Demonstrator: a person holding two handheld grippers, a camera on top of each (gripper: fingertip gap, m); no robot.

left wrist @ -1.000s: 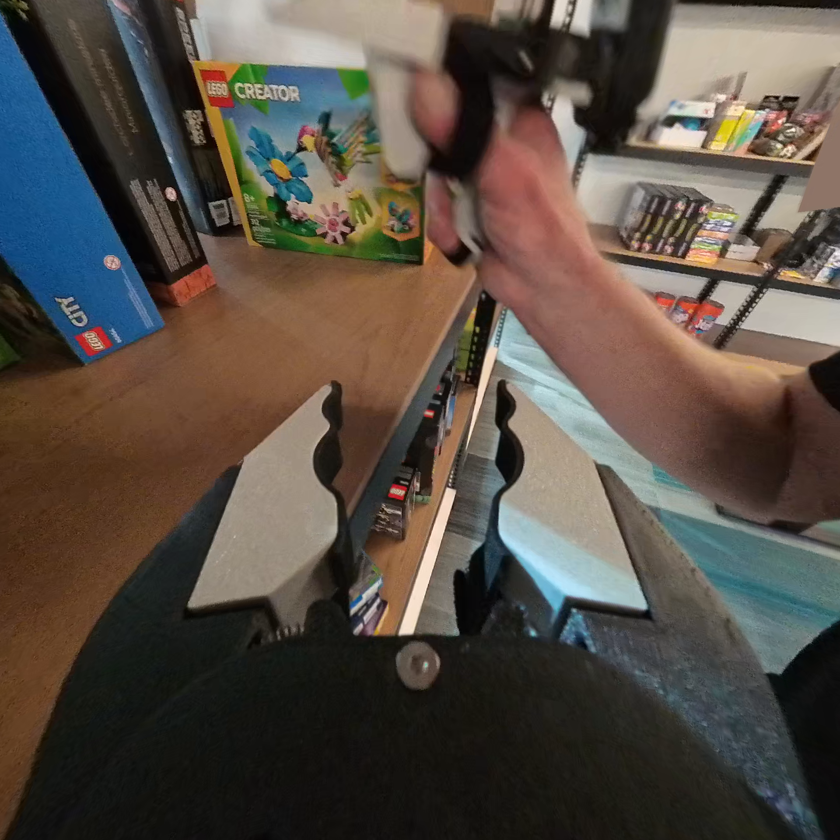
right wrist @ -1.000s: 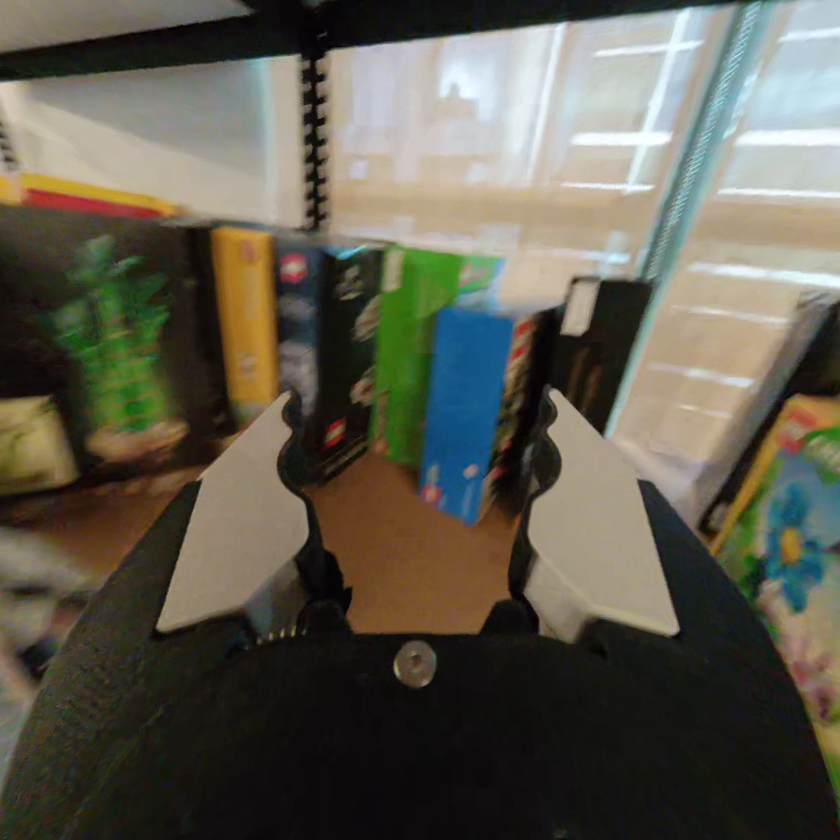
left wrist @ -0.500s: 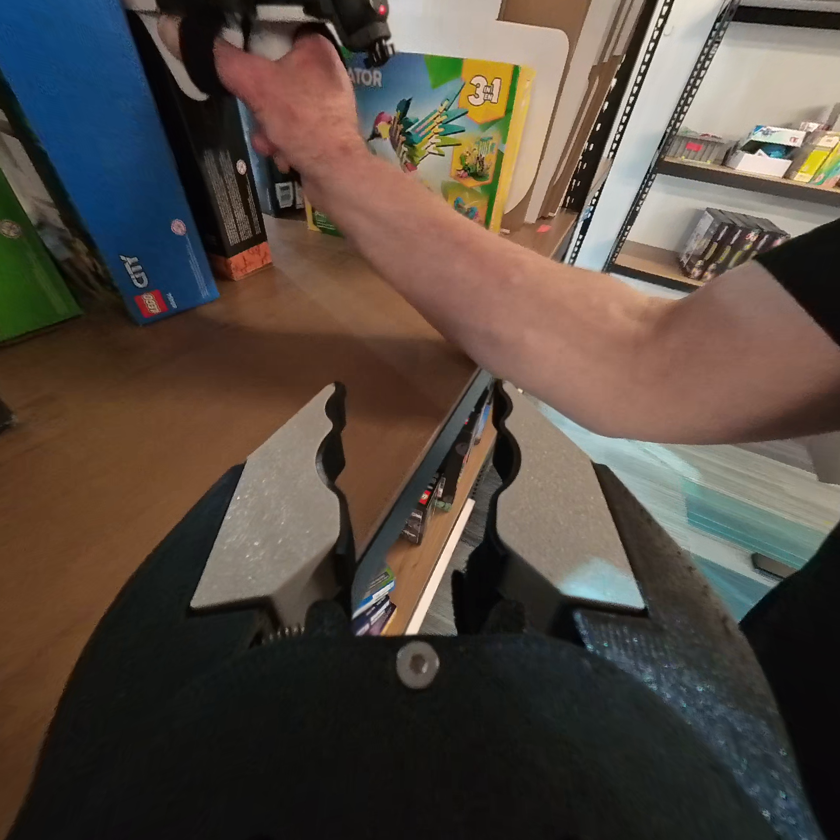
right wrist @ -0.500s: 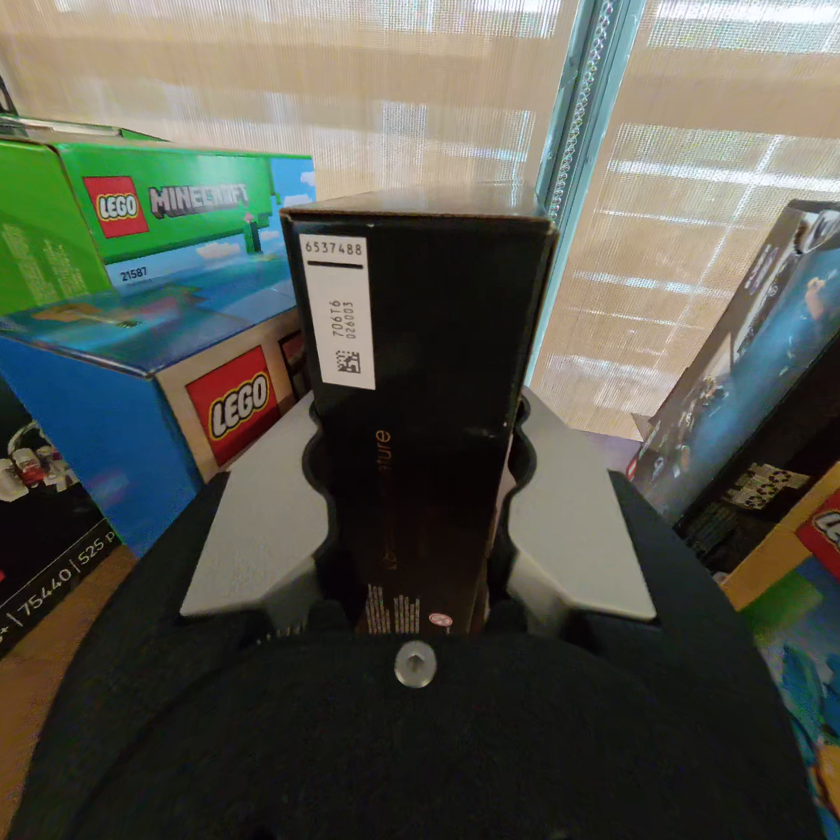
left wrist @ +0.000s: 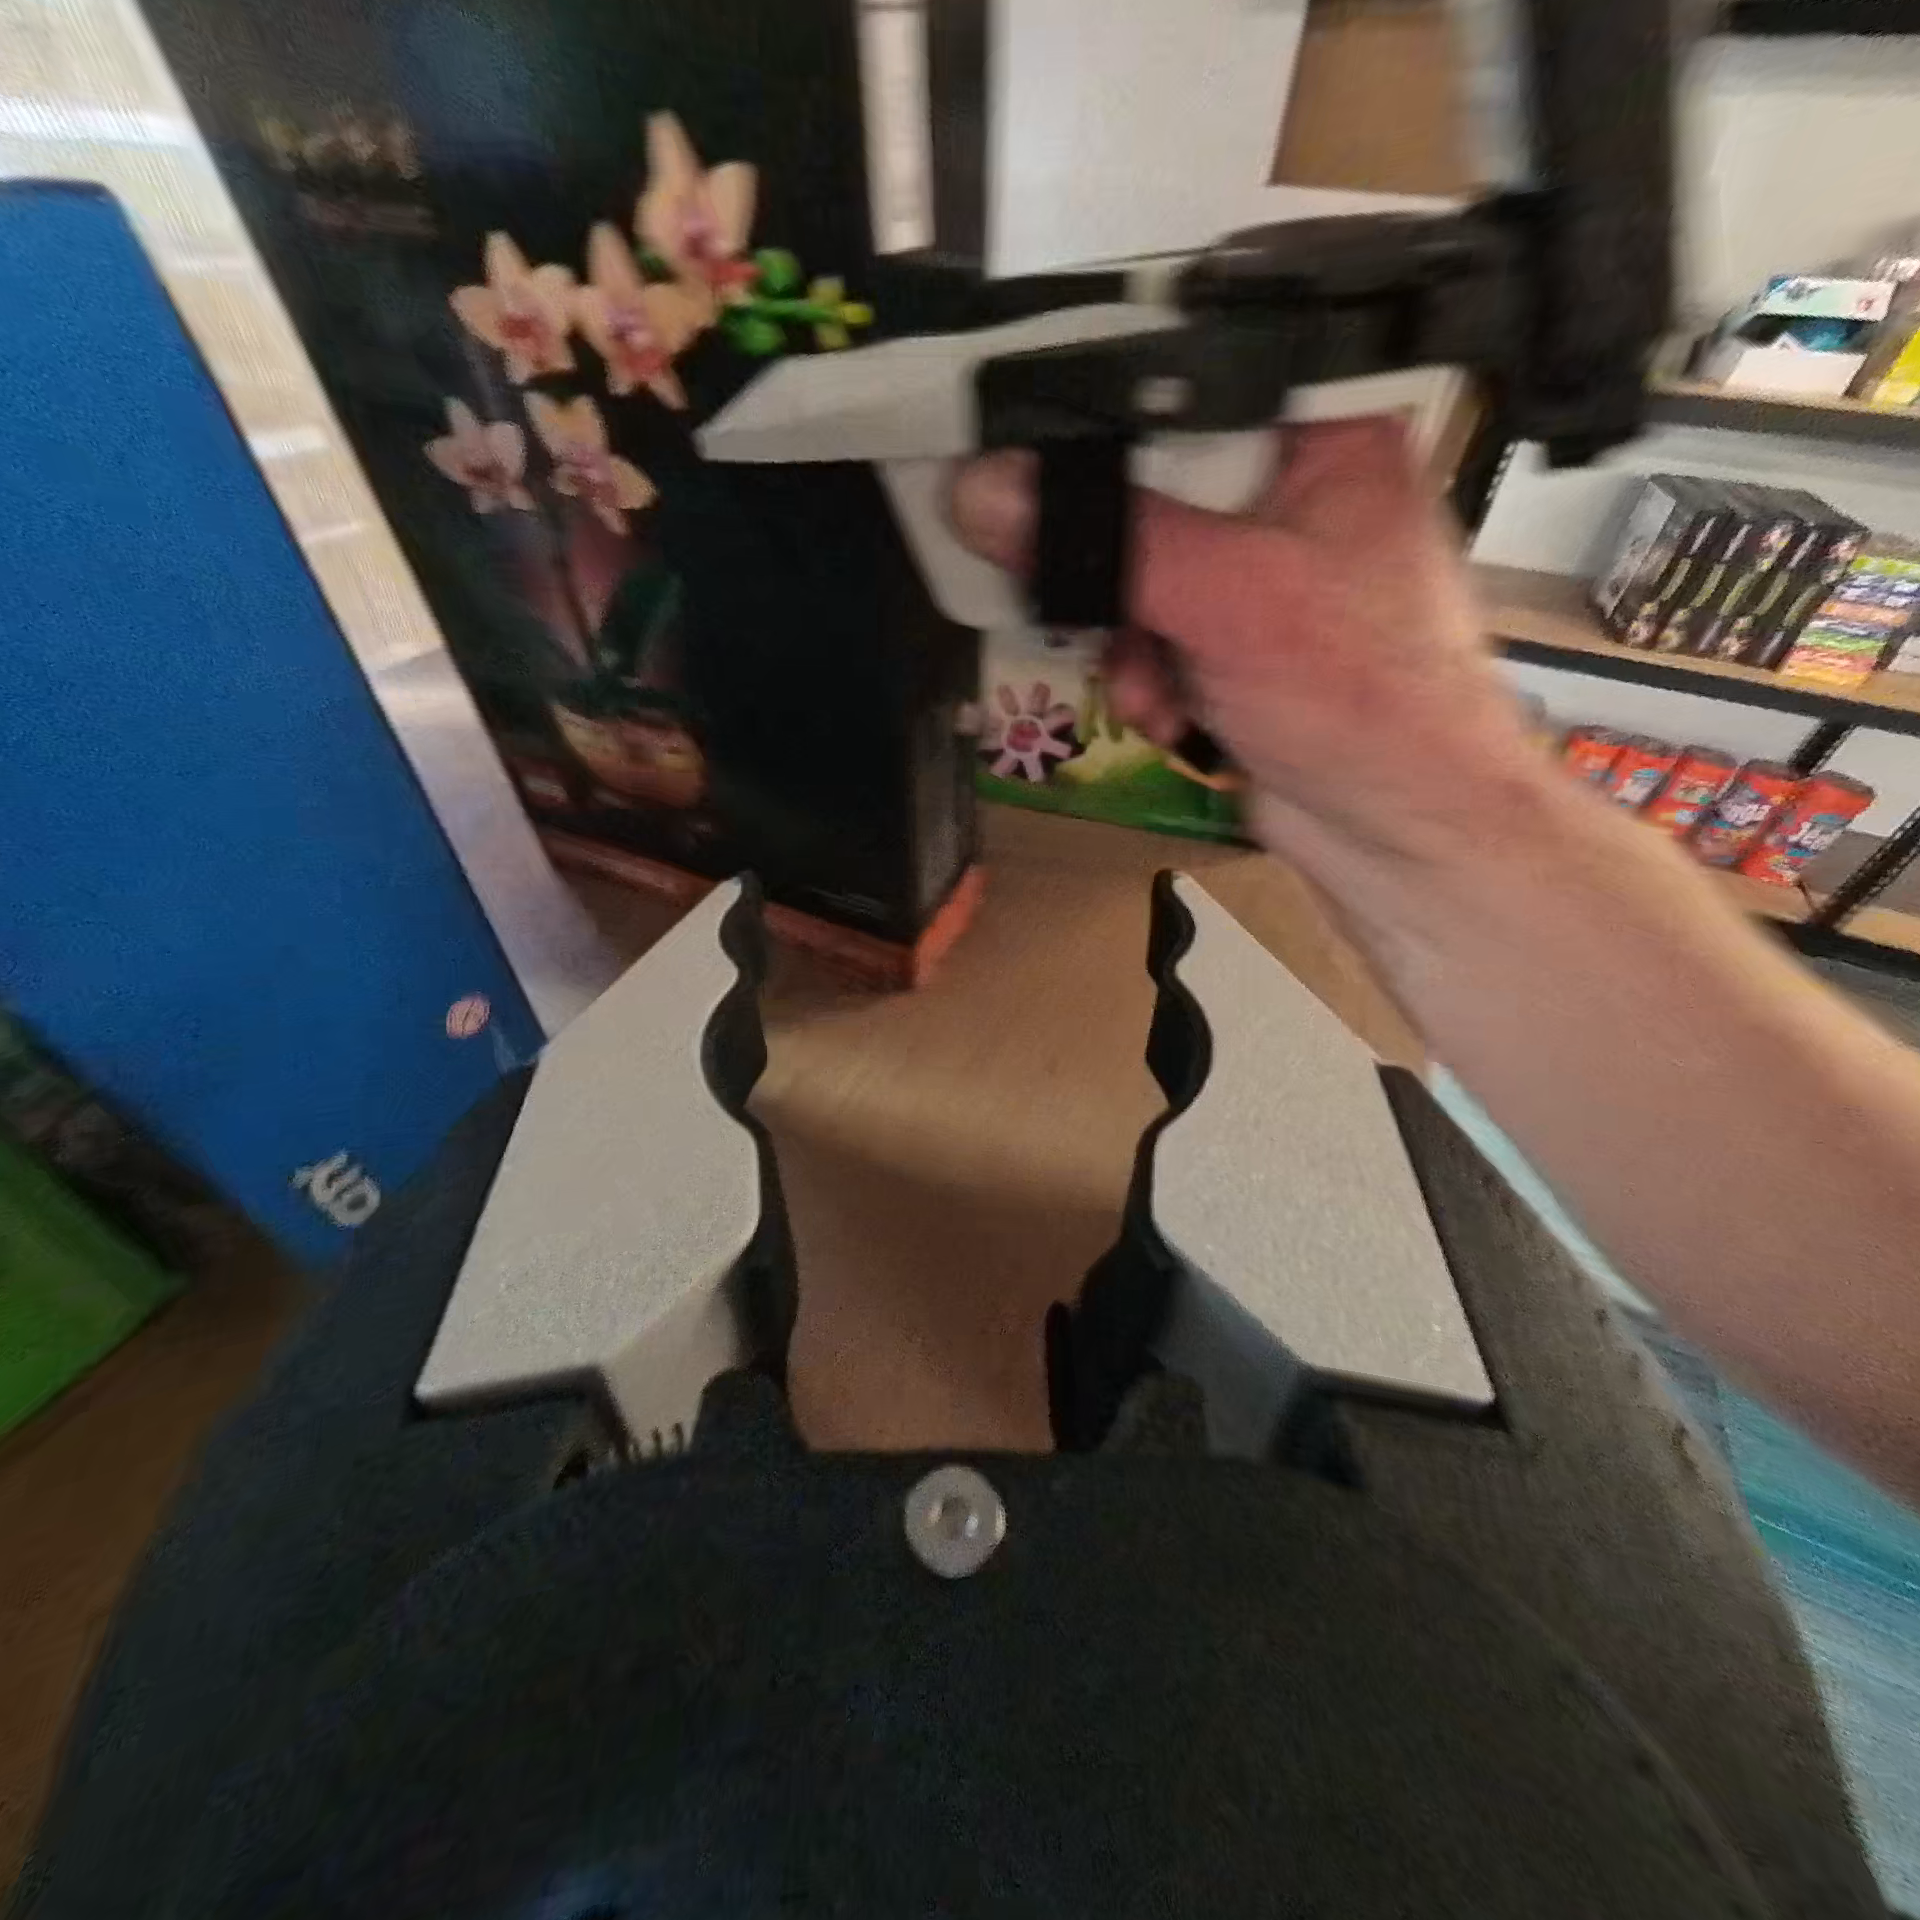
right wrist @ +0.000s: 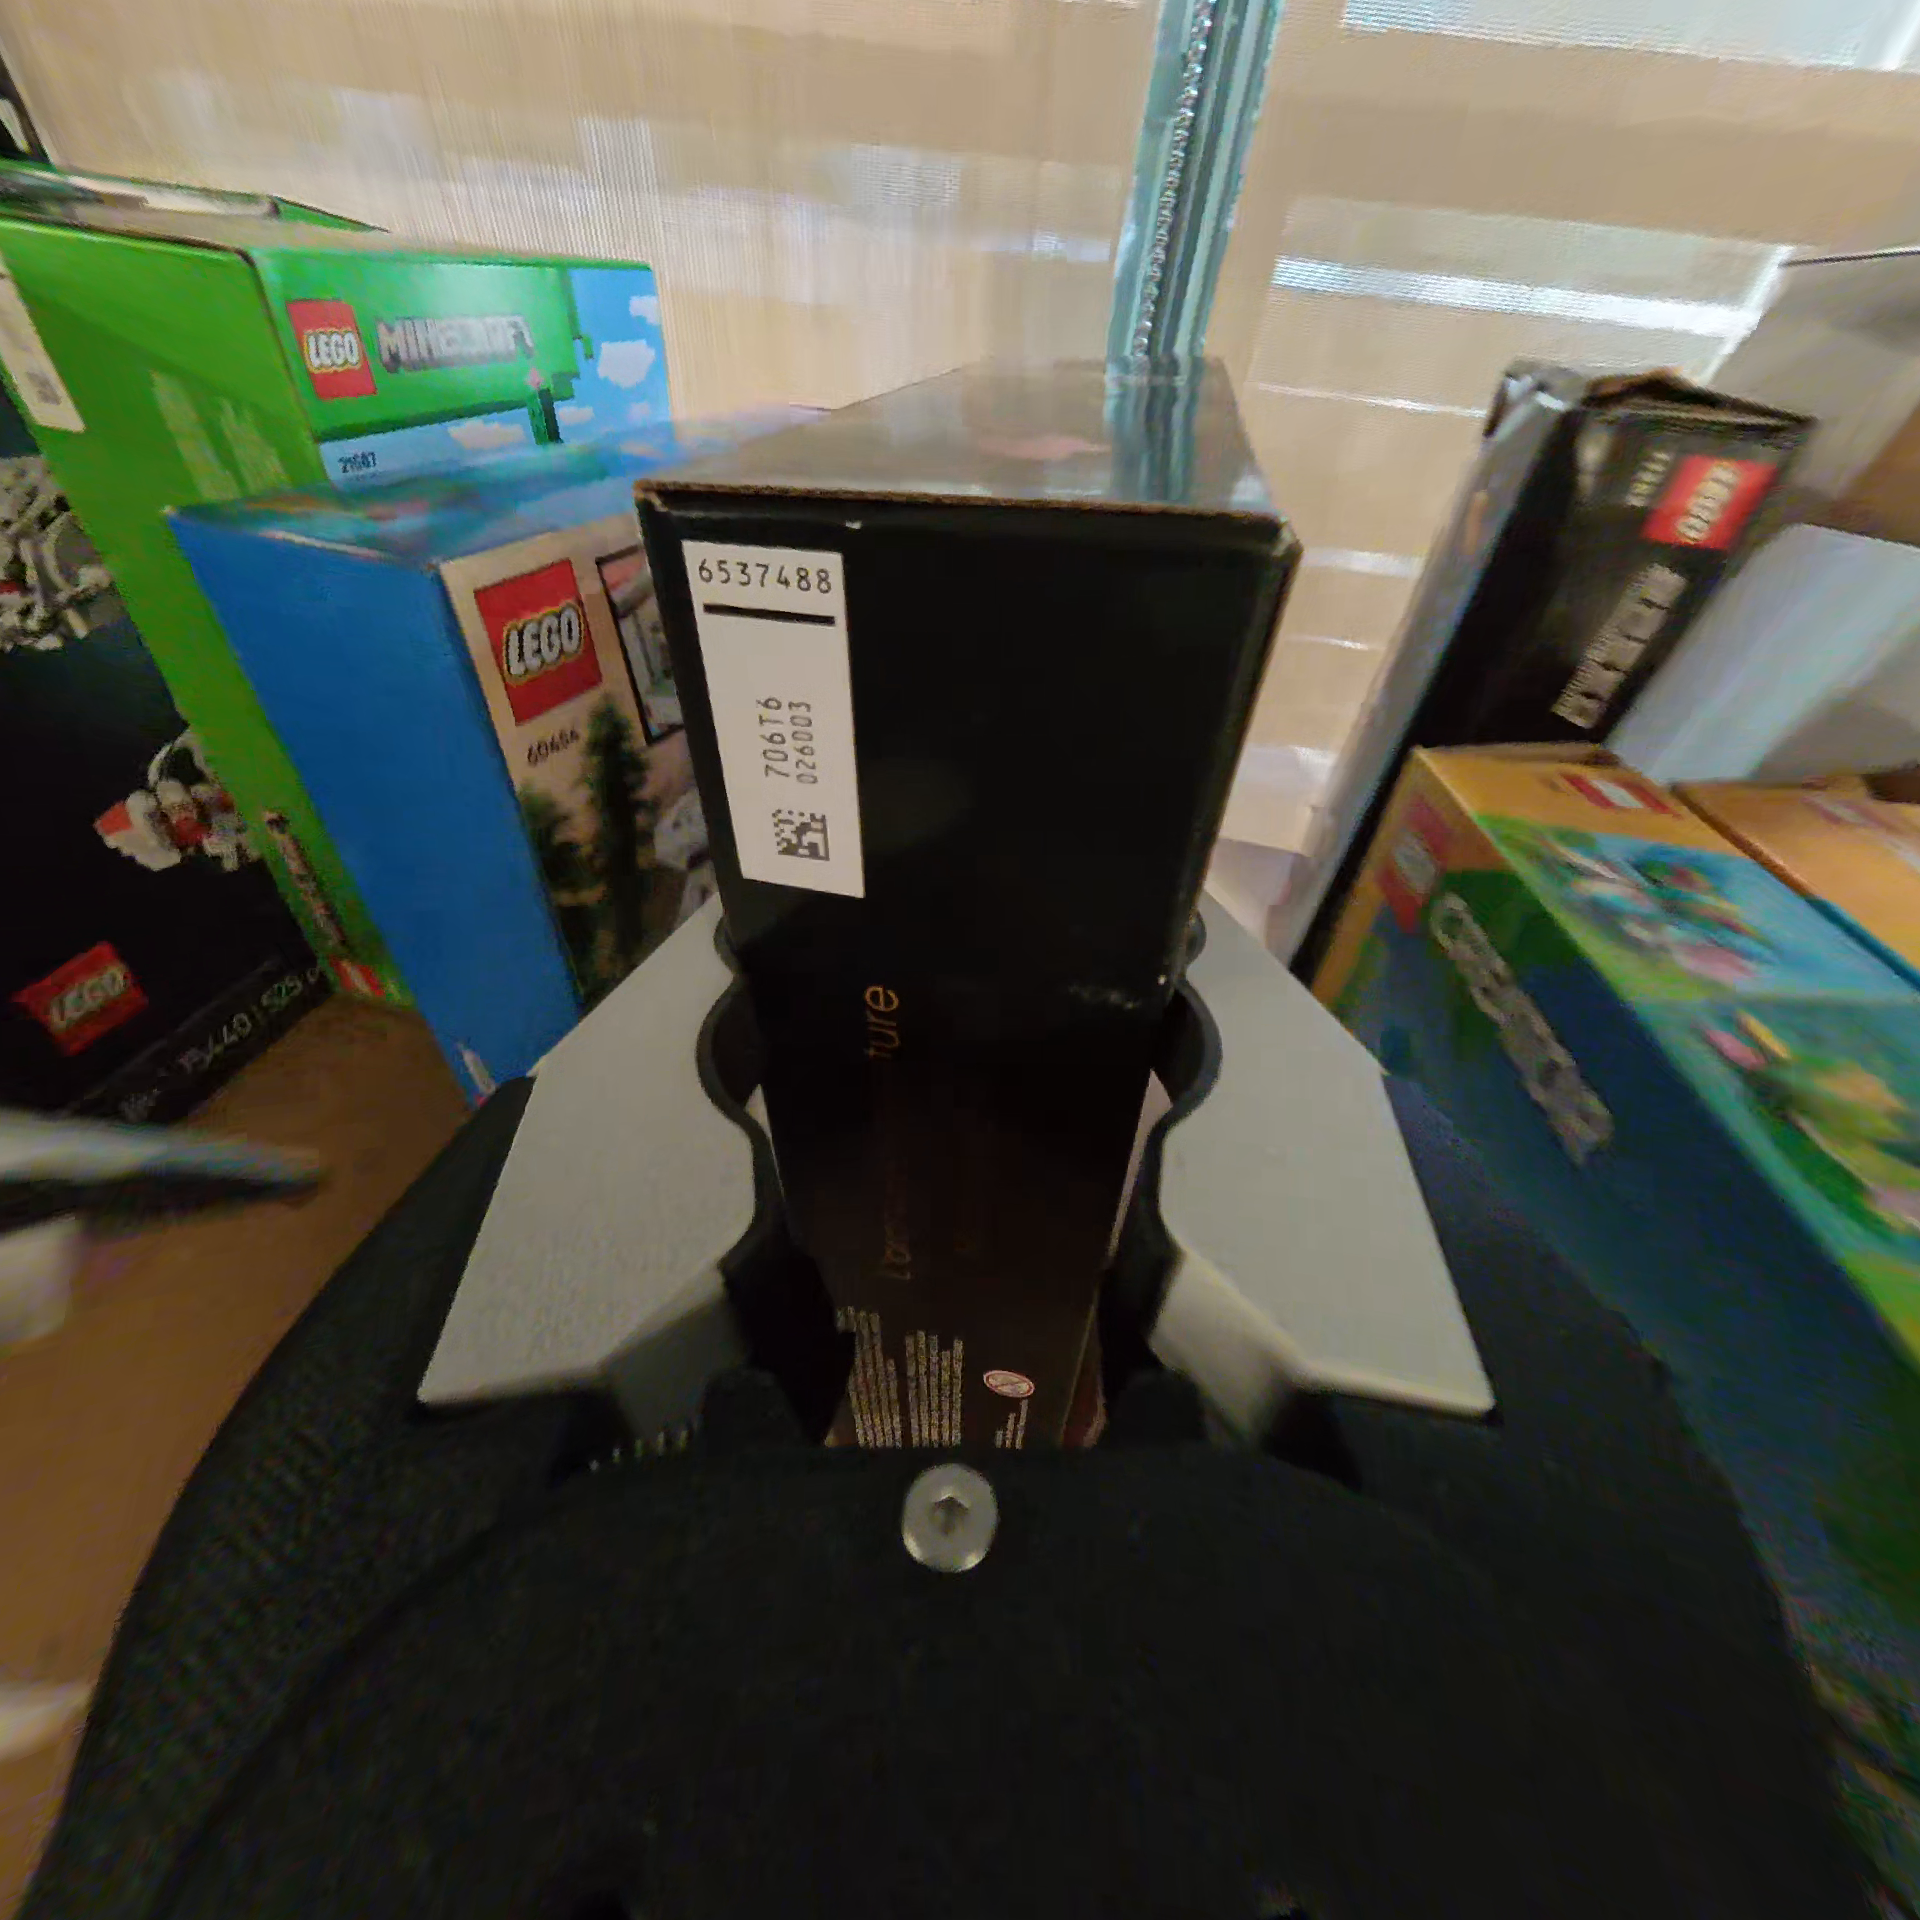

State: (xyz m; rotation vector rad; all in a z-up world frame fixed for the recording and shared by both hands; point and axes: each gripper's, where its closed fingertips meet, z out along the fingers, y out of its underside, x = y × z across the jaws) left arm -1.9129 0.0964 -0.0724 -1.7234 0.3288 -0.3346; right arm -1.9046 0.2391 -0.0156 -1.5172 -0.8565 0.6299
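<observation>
Labels: a white sticker (right wrist: 774, 717) with printed codes sits on the narrow face of the tall black box (right wrist: 997, 790); the toy-brick boxes around it carry logos.
Right gripper (right wrist: 961, 951): both pads press the black box's sides — closed on it.
Left gripper (left wrist: 956, 894): jaws spread wide, bare, above the wooden shelf (left wrist: 1049, 935).
Neighbours: blue box (right wrist: 353, 748) left of the black box, green box (right wrist: 208, 343) behind — the black box stands upright between the fingers.

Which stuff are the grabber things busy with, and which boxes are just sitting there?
Busy:
- right hand-held gripper, closed on the black box
- left hand-held gripper, open, nothing in it

Just sitting:
- blue box
- green box
- colourful flower box
- wooden shelf
</observation>
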